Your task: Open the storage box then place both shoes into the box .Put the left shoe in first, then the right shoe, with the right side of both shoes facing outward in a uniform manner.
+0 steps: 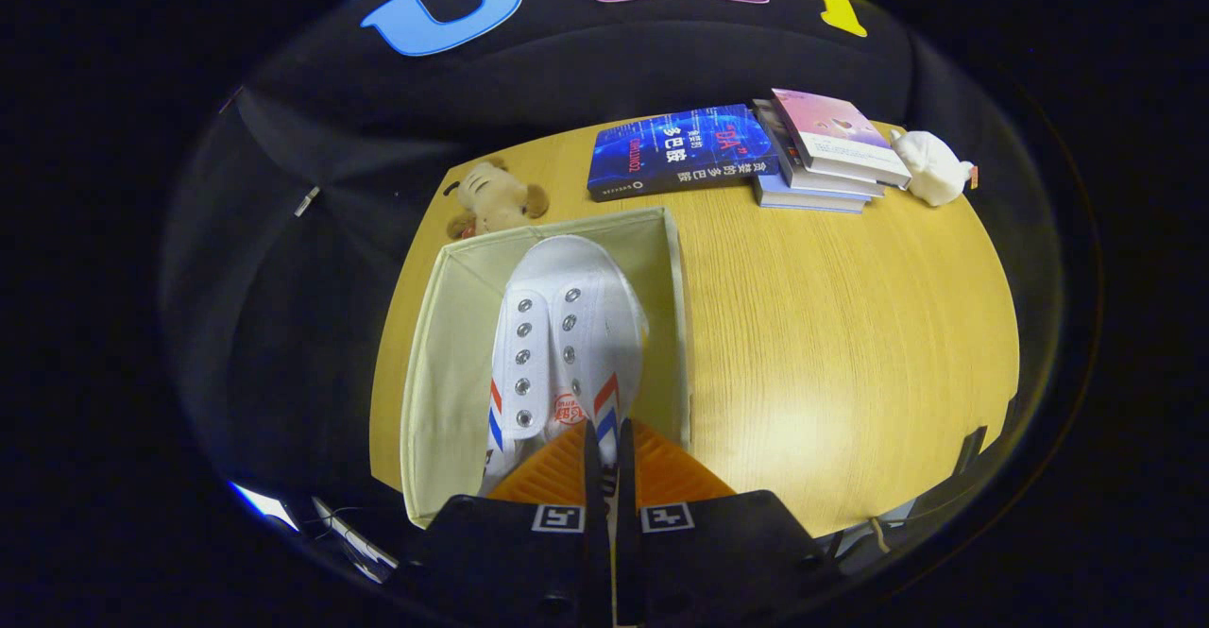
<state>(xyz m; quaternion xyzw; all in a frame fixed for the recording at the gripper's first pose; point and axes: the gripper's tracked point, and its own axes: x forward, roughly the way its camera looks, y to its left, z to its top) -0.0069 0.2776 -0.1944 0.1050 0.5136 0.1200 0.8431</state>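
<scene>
A white canvas shoe (563, 326) with metal eyelets and red and blue side stripes hangs toe-forward over the open cream fabric storage box (444, 345). My gripper (602, 439) is shut on the shoe's heel collar, both fingers pressing a thin edge between them. The shoe's toe points toward the far wall of the box, and most of the shoe lies within the box's outline. The box floor beneath the shoe is hidden. The box stands at the left part of a wooden table (831, 326).
Beyond the box lie a blue book (680, 149), a stack of books (826, 151) and a white soft toy (930, 167). A tan plush toy (496, 196) sits just behind the box. The table's right half is bare wood.
</scene>
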